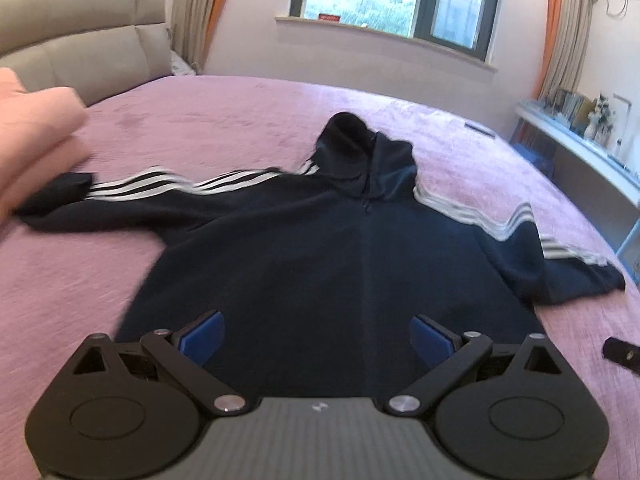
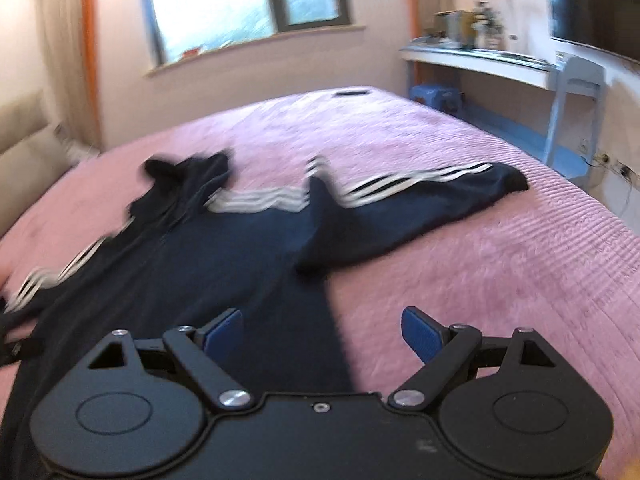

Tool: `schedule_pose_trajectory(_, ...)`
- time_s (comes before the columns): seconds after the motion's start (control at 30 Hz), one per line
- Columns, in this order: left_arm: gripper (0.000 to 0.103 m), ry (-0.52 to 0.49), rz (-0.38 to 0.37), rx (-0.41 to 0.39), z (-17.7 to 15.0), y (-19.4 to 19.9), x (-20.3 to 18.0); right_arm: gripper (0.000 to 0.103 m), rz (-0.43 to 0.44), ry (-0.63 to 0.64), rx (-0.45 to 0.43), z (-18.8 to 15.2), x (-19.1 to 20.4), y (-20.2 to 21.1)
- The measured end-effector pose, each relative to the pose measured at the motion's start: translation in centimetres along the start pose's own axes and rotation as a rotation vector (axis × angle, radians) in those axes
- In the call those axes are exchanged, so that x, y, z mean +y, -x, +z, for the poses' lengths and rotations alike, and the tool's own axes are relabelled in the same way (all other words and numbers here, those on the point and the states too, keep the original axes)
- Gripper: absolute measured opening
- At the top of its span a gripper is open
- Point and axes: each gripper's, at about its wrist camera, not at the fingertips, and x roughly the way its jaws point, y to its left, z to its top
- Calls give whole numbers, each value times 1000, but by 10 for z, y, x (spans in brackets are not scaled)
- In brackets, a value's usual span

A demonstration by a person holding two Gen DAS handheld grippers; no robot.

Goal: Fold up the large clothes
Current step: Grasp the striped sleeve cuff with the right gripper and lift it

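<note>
A dark navy hoodie (image 1: 320, 248) with white sleeve stripes lies spread flat on the pink bedspread (image 1: 200, 120), hood (image 1: 352, 148) pointing toward the window, both sleeves stretched out sideways. My left gripper (image 1: 318, 338) is open and empty, hovering over the hoodie's lower body. In the right wrist view the hoodie (image 2: 208, 264) lies left of centre, its right sleeve (image 2: 420, 196) reaching to the right. My right gripper (image 2: 322, 334) is open and empty, above the hoodie's right bottom edge where it meets the bedspread (image 2: 500, 260).
A folded pink blanket (image 1: 36, 136) lies at the left by the grey headboard (image 1: 80, 36). A small dark object (image 1: 622, 354) lies on the bed at the right. A white shelf (image 2: 492, 64) with clutter and a blue chair (image 2: 576, 96) stand beyond the bed's right edge.
</note>
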Motion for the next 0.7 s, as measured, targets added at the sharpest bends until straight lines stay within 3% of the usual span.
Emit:
schedule_pose_trajectory(0.17,100,16,-16,35,30,-68,-22,101,-105,-113,-13,58,-60,-69)
schedule_pose_trajectory(0.37,100,-44,63,107,53,-93,-47,100,-191,-195,21,122,-155,-142)
schedule_pose_trajectory(0.5,100,-63,104,157,66,-101,-68,100,-189,-372,115,154,-223,-199)
schedule_pose_trajectory(0.7,100,-71,160,210,83,-115,-101,96,-108,-695,228,164,-299,-263)
